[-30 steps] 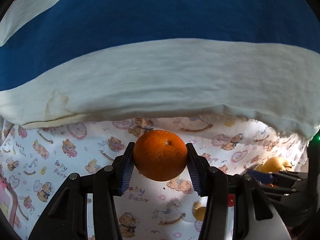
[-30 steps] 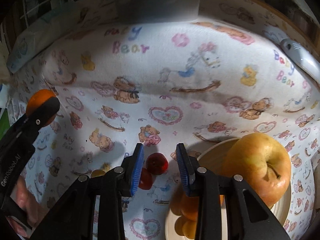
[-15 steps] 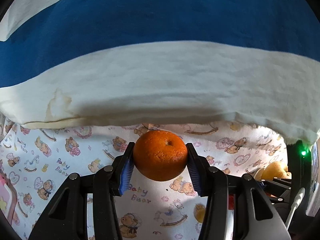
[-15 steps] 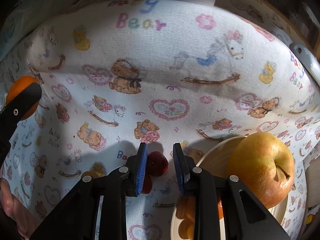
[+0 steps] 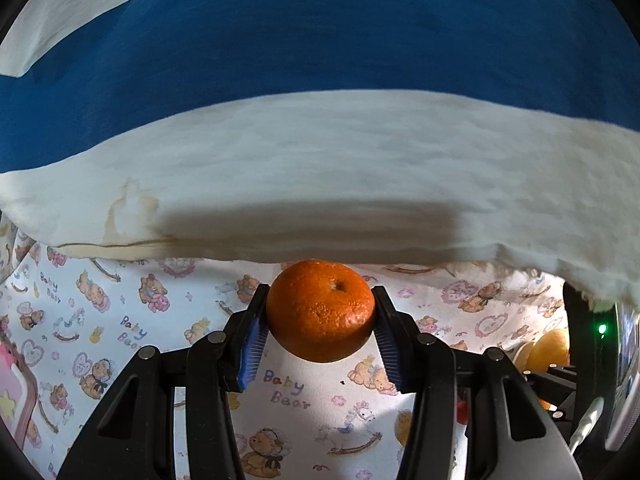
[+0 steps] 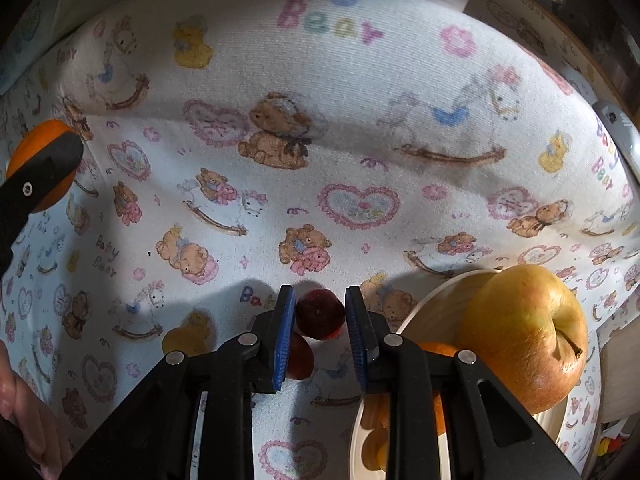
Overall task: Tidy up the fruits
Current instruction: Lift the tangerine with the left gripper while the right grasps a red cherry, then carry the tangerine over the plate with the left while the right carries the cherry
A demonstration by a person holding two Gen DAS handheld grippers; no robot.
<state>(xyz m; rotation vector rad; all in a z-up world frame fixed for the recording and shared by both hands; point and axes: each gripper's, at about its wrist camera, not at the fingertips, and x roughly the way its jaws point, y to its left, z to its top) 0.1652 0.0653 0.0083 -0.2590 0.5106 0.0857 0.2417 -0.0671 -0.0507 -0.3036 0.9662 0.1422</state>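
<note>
My left gripper (image 5: 320, 294) is shut on an orange (image 5: 320, 312), held above the baby-bear printed cloth (image 5: 132, 320). In the right wrist view that orange (image 6: 36, 144) shows at the far left behind a black finger (image 6: 40, 176). My right gripper (image 6: 320, 294) points down at the cloth, and its blue pads press on a small dark red fruit (image 6: 320, 314). A second red fruit (image 6: 300, 356) lies just behind the left pad. A cream plate (image 6: 432, 300) at the right carries a big yellow-red apple (image 6: 524, 336) and some orange fruit (image 6: 436, 350).
A thick white and blue cushion (image 5: 320, 180) rises right behind the held orange. A small yellow round thing (image 6: 188, 340) lies left of my right gripper. A grey device (image 6: 618, 128) sits at the cloth's right edge, a pink object (image 5: 12, 392) at its left. A hand (image 6: 24, 420) shows bottom left.
The right gripper's jaws closed in on the small red fruit as it sank closer to the cloth. The left gripper kept still with the orange.
</note>
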